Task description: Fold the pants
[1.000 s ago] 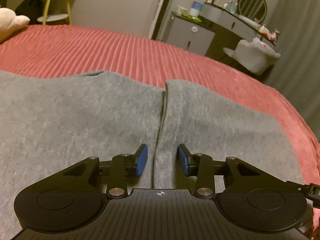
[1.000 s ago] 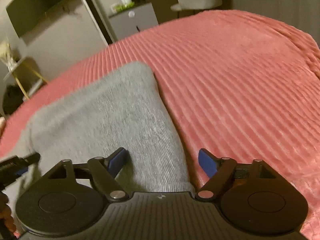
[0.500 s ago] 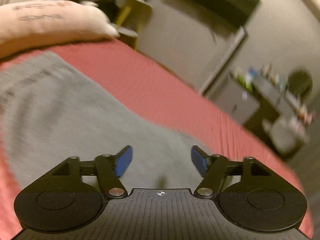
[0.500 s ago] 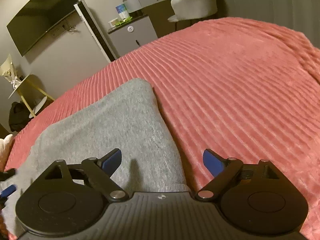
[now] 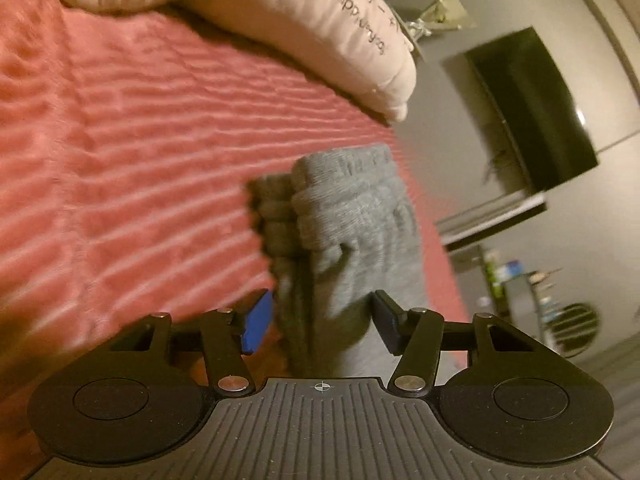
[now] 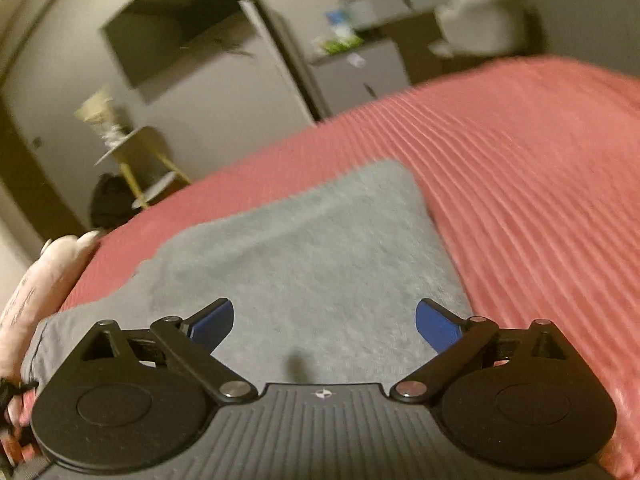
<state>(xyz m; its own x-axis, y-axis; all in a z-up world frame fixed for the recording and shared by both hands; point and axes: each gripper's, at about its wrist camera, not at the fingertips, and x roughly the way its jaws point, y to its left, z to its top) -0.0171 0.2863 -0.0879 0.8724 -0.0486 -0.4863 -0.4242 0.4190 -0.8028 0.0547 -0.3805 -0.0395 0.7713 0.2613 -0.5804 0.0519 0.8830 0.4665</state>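
Left hand-held gripper [image 5: 318, 318]: jaws closing around the bunched cuff end of the grey pants [image 5: 352, 232], cloth between the pads but not yet visibly pinched; judged a pick-up for the next fold. Right hand-held gripper [image 6: 325, 320]: jaws opening to full spread above the flat folded section, nothing held, likely clearing the cloth. The pants lie on the red ribbed bedspread [image 6: 540, 168], which keeps them flat. A pale pillow [image 5: 304, 20] lies beyond.

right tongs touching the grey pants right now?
Apart. The right wrist view shows the right tongs opening wide, both blue pads clear of the flat grey pants lying on the red bedspread beneath them.
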